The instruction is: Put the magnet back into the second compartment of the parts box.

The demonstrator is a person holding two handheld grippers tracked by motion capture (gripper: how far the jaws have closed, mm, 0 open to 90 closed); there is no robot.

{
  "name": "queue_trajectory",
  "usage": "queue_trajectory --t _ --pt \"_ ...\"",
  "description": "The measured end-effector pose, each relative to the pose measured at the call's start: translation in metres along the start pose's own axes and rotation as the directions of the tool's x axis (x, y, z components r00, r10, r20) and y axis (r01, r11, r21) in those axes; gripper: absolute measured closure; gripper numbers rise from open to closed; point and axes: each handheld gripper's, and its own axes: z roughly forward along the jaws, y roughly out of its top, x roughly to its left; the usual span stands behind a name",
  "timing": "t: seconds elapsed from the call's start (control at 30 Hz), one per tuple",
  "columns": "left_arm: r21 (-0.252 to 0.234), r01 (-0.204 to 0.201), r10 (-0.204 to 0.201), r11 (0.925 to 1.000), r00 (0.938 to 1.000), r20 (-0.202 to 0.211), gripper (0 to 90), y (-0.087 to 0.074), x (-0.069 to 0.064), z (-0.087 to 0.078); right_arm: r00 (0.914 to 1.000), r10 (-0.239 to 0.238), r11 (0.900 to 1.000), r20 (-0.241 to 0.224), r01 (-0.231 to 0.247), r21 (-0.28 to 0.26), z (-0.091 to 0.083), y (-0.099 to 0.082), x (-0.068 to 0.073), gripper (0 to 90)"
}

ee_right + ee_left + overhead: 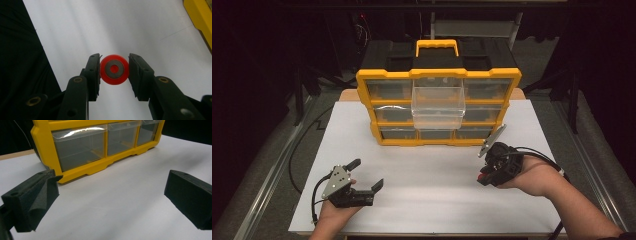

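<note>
A yellow organiser [439, 75] with clear drawers stands at the back of the white table; its middle clear drawer [438, 107] is pulled out toward me. My right gripper [483, 177] hovers at the right, pointing down, shut on a small red wheel [114, 69] with a grey hub, pinched between both pads [93, 75]. My left gripper [367, 175] rests low at the front left, open, nothing between its jaws. In the left gripper view the organiser's bottom row of drawers [80, 146] lies ahead of its wide-apart pads [35, 200].
The white board [427, 200] covers the table, with its front edge near my hands. Dark floor and metal frame rails [272, 170] flank both sides. A black cable [297, 150] runs off the left edge.
</note>
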Motion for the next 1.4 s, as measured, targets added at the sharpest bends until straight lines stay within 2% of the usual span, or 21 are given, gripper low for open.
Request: queue_trajectory --t 0.13,0.53,1.4 --pt "-0.001 0.0 0.0 1.0 1.0 0.0 0.6 0.0 0.0 0.0 0.9999 0.002 0.9999 -0.017 -0.001 0.011 -0.005 0.003 0.0 64.5" --pt "-0.001 0.001 -0.001 1.0 1.0 0.004 0.6 0.0 0.0 0.0 1.0 0.001 1.0 -0.007 -0.001 0.009 -0.022 0.012 -0.001 64.5" --pt "-0.005 0.0 0.0 1.0 0.9999 0.01 0.6 0.0 -0.001 0.0 0.999 -0.046 0.999 0.002 0.046 0.002 -0.065 0.036 0.003 64.5"
